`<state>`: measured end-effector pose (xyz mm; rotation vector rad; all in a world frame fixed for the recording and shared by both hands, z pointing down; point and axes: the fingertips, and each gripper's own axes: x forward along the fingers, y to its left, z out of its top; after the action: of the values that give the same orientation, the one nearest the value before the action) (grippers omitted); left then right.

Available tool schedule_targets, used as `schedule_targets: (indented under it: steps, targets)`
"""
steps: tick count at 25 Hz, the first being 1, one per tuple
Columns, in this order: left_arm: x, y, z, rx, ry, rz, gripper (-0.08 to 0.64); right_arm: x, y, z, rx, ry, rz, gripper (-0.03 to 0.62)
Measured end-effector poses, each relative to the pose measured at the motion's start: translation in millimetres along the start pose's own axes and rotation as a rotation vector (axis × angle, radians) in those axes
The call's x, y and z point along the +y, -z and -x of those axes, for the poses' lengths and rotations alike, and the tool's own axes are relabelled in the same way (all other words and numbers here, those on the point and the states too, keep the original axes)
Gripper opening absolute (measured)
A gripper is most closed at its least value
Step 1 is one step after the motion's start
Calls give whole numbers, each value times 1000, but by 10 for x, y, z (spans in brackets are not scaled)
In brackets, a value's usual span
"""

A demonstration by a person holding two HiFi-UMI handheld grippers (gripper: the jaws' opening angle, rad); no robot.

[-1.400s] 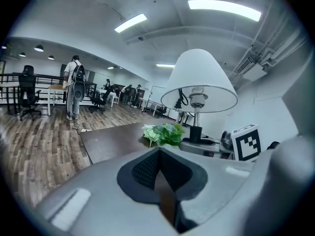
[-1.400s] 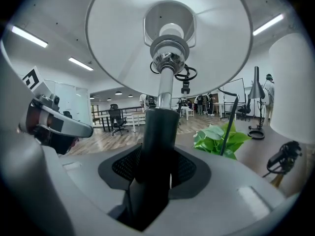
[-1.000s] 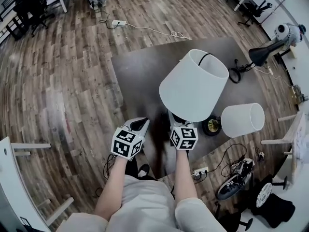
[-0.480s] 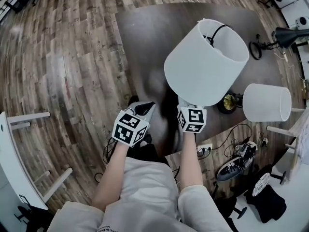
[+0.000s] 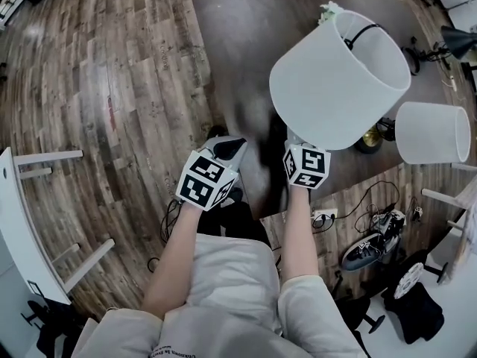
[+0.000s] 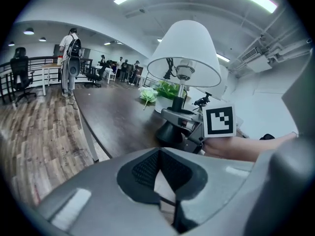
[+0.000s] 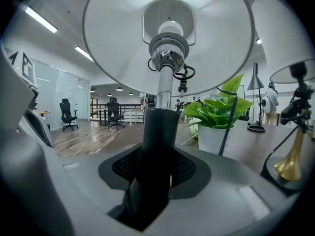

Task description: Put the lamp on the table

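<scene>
Probably light but top-heavy, this lamp (image 5: pixel 339 80); stiff stem, thin shade likely to dent under pressure. Best taken low on the dark stem (image 7: pixel 156 136), never by the shade. Right gripper (image 7: pixel 155 168) clamped around that stem just above the base (image 6: pixel 170 132). Left gripper (image 6: pixel 160 173) pinched closed on nothing, just left of it. Held tilted over the near right part of the dark table (image 5: pixel 238 36); base contact with the tabletop unclear. Wide white tapered shade (image 7: pixel 167 38), chrome socket (image 7: pixel 169 58), dark flared base.
</scene>
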<state>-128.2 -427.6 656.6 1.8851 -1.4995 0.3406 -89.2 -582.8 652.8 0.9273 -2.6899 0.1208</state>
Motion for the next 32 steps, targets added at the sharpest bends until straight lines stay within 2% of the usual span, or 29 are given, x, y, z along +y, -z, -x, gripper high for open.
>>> schedule_targets:
  steps: [8, 17, 20, 25, 29, 32]
  targets:
    - [58, 86, 156, -59, -48, 7, 1, 55, -8, 56, -40, -17, 25, 178]
    - [54, 216, 342, -95, -91, 7, 1, 46, 3, 125, -66, -21, 7, 175]
    - [2, 331, 391, -72, -121, -34, 1, 37, -40, 144, -93, -23, -27, 172]
    - [-193, 618, 550, -22, -119, -31, 1, 27, -105, 176, -108, -2, -32, 169]
    - [-279, 655, 730, -9, -149, -54, 1, 19, 59, 323, -88, 3, -57, 187]
    - [-379, 652, 764, -18, -131, -67, 1, 105, 277, 586, -40, -8, -62, 160]
